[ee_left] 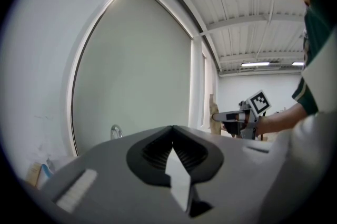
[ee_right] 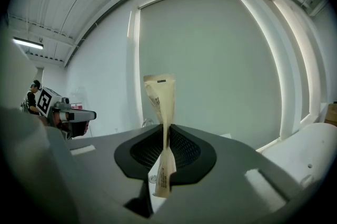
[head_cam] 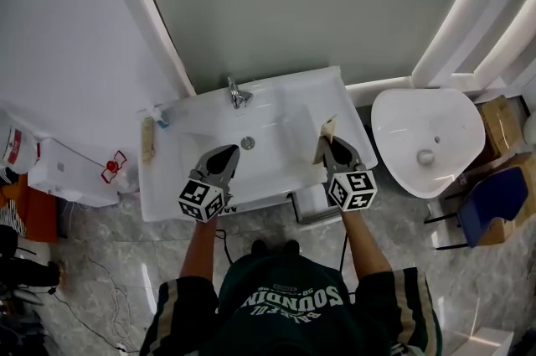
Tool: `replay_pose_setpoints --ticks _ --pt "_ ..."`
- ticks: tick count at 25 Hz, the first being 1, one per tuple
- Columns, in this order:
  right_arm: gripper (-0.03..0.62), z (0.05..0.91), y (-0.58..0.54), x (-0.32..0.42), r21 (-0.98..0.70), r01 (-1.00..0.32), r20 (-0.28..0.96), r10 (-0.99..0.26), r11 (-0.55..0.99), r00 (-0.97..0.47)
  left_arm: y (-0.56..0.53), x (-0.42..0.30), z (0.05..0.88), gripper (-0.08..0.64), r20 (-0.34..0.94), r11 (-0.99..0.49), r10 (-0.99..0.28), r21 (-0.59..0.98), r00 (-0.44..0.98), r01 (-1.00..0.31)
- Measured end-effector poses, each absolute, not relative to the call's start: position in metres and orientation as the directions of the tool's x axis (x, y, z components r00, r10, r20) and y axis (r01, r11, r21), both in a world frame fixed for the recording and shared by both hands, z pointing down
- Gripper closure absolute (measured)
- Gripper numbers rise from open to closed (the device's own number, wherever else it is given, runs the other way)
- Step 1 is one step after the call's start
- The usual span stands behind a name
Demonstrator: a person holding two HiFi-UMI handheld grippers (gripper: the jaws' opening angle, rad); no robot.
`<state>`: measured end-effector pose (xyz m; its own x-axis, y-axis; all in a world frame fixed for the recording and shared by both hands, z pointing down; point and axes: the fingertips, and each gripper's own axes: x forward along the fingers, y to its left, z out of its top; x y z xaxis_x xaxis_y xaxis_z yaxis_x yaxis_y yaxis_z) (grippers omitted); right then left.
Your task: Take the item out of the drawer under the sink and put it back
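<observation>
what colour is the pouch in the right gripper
Pale cream pouch with small dark print, clearest in the right gripper view.

Shirt (head_cam: pixel 289 300) print, upside down, possibly "SOUNDIN"; pouch (ee_right: pixel 161 104) print illegible.

The sink basin (head_cam: pixel 272 138) lies open; the faucet (head_cam: pixel 239 95) stands behind it.

- Two grippers are showing: one left hand-held gripper (head_cam: pixel 224 152) and one right hand-held gripper (head_cam: pixel 331 143).
- Two marker cubes are riding on them, one (head_cam: pixel 201 199) on the left and one (head_cam: pixel 352 188) on the right.
- One cream sachet (ee_right: pixel 162 107) is being held.
- One white sink (head_cam: pixel 167 195) is carrying one tap (head_cam: pixel 239 95) and one drain (head_cam: pixel 247 142).
- One white toilet (head_cam: pixel 394 111) is standing beside the sink.
- One blue chair (head_cam: pixel 494 199) is standing at the right edge.
</observation>
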<state>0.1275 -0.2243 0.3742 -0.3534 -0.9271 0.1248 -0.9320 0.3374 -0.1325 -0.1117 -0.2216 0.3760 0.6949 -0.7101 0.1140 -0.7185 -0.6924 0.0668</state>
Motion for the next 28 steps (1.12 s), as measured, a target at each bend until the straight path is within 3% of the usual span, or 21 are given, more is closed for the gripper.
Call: replay_pose_setpoints --ticks 12,28 --pt "0.557 0.379 -0.213 0.132 -0.121 -0.934 0.126 -0.928 0.336 -0.351 -0.215 -0.102 0.385 0.509 0.117 -0.700 -0.699 0.091 0.706 -0.708" --pt "0.557 0.449 -0.169 0.161 -0.169 -0.951 0.261 -0.918 0.260 -0.298 -0.185 -0.051 0.445 0.509 0.215 -0.752 -0.598 0.182 0.772 -0.633"
